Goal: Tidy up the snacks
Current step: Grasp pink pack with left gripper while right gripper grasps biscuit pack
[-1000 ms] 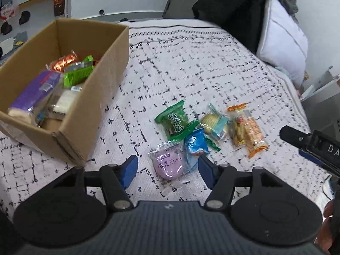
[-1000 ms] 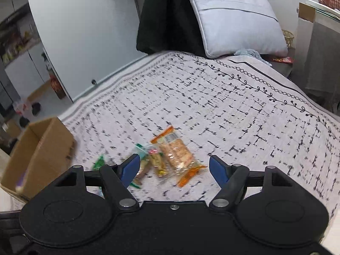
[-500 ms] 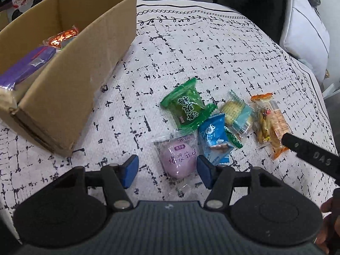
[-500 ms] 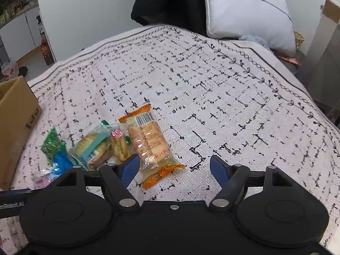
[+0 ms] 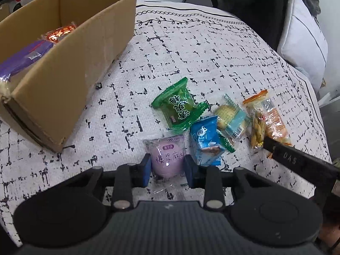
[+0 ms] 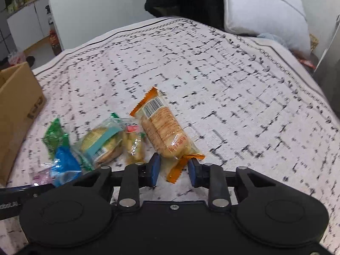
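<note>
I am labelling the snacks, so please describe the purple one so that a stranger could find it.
Start at the cardboard box on the bedspread; the loose snack pile lies to its right. The purple snack is nearest the camera, between the left gripper's fingers: a round lilac ball in clear wrap, the only purple packet there.

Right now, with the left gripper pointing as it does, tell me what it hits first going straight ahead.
The purple snack packet: it already sits between the left gripper's fingers. Beyond it lies the green snack packet, though depth is hard to judge.
</note>
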Demonstrator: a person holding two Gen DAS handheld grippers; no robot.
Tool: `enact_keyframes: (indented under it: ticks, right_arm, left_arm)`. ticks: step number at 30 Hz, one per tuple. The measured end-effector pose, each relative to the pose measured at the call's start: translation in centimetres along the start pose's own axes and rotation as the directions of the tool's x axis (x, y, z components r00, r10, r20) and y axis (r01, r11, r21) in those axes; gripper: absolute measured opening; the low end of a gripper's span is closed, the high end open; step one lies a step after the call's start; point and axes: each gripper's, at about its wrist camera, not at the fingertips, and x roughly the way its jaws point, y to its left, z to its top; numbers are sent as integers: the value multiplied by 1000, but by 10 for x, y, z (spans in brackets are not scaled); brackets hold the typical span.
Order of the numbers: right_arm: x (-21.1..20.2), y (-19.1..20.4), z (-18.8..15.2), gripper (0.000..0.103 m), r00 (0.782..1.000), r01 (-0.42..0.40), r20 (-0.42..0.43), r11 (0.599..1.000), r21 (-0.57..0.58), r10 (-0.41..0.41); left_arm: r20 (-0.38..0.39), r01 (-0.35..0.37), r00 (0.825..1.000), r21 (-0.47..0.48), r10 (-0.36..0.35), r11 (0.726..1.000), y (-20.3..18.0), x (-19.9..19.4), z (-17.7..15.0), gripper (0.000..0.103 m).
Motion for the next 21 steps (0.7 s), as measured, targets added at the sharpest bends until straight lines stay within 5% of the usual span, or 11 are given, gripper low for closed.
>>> enact_keyframes:
  ticks: [21]
  right_arm:
    - [-84,28,-10,23,997,-18,81,999,40,15]
  left_arm:
    - [71,81,994,-8,-81,997,13,-59,6,27]
